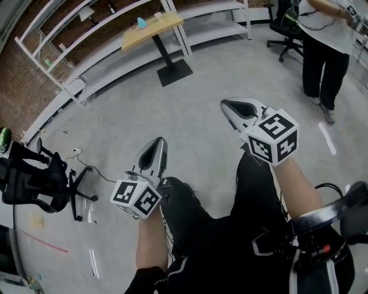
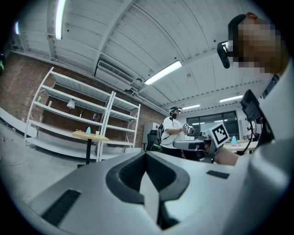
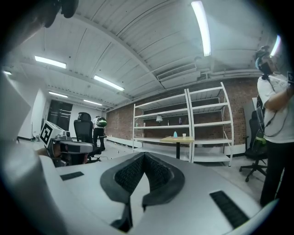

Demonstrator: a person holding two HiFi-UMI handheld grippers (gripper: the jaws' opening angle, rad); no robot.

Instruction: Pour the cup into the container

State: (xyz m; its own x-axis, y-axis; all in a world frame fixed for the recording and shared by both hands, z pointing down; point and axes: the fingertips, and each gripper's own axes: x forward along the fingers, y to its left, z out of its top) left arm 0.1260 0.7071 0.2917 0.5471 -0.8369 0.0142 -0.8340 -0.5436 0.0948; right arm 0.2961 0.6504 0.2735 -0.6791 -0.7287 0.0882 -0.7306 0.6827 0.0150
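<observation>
Left tool (image 1: 159, 141) and right tool (image 1: 226, 104) bear square markers (image 1: 278, 128).

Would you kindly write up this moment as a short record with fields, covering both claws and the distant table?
left claw: shut, empty, held level
right claw: shut, empty, held level
table: wooden top, far ahead, beside white shelving
on table: blue object and white cup, standing apart
bystander: standing at upper right of head view
task: pouring not begun, nothing held
</observation>
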